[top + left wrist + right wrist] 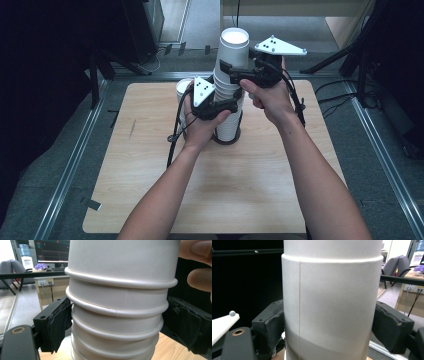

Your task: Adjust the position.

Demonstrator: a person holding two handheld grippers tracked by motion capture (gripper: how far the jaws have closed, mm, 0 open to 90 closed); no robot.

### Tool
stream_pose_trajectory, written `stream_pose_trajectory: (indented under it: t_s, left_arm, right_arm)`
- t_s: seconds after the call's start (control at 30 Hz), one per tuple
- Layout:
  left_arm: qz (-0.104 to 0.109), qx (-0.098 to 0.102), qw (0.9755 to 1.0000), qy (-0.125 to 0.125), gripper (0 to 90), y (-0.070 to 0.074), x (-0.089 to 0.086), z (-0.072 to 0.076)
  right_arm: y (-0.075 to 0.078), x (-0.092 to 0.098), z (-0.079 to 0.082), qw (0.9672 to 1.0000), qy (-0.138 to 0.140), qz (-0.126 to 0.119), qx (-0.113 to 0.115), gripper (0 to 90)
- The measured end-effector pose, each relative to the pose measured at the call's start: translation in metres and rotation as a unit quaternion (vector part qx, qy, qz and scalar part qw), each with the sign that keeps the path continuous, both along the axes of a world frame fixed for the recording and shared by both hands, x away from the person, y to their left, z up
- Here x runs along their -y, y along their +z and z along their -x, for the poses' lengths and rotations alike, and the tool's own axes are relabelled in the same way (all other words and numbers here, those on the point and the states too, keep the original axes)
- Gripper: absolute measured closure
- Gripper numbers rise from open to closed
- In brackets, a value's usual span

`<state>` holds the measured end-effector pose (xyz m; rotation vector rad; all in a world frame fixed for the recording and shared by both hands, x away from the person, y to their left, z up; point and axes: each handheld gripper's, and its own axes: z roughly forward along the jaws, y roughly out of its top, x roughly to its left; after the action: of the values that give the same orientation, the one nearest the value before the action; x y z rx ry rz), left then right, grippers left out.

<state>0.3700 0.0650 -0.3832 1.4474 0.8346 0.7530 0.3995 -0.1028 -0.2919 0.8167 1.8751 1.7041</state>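
Now we steady the stack of white paper cups [229, 102], standing mid-table, with the left gripper [227, 106] clamped low, while the right gripper [234, 71] pinches the top cup [234, 47]. Light, thin-walled, crushable: we grip gently below rims.

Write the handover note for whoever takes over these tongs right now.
Left tongs: clamped low on the stack of white paper cups, steadying it on the wooden table.
Right tongs: closed on the top cup, which sits raised above the rest.
Done: both grips set.
Left: probably lift the top cup free and set it down; another cup stands behind the left hand.
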Motion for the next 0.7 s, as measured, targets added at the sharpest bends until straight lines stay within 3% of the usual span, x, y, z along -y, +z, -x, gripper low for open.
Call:
stream_pose_trajectory:
  t_s: [0.13, 0.23, 0.37, 0.53, 0.7]
  left_arm:
    - [0.003, -0.001, 1.0000, 0.000, 9.7, 0.0001, -0.0001, 0.0000]
    - [0.004, 0.000, 1.0000, 0.008, 8.2, -0.0001, 0.0011, 0.0015]
    - [0.030, 0.010, 0.9995, 0.005, 7.8, 0.0037, -0.0024, 0.0050]
    - [0.010, 0.008, 0.9999, 0.005, 7.1, 0.0069, 0.0002, 0.0026]
    - [0.009, 0.004, 0.9999, 0.008, 6.6, 0.0092, 0.0018, 0.0008]
  right_arm:
    - [0.0013, -0.0011, -0.0006, 0.9998, -0.006, -0.016, -0.014, 16.4]
    - [-0.0004, -0.0042, -0.0016, 0.9996, -0.010, -0.014, -0.021, 15.6]
    - [-0.0006, -0.0024, -0.0013, 0.9997, -0.008, -0.013, -0.021, 16.4]
    - [0.0005, -0.0017, -0.0014, 0.9996, -0.004, -0.010, -0.025, 16.6]
    - [0.0002, -0.0012, -0.0018, 0.9996, 0.001, -0.010, -0.025, 16.4]
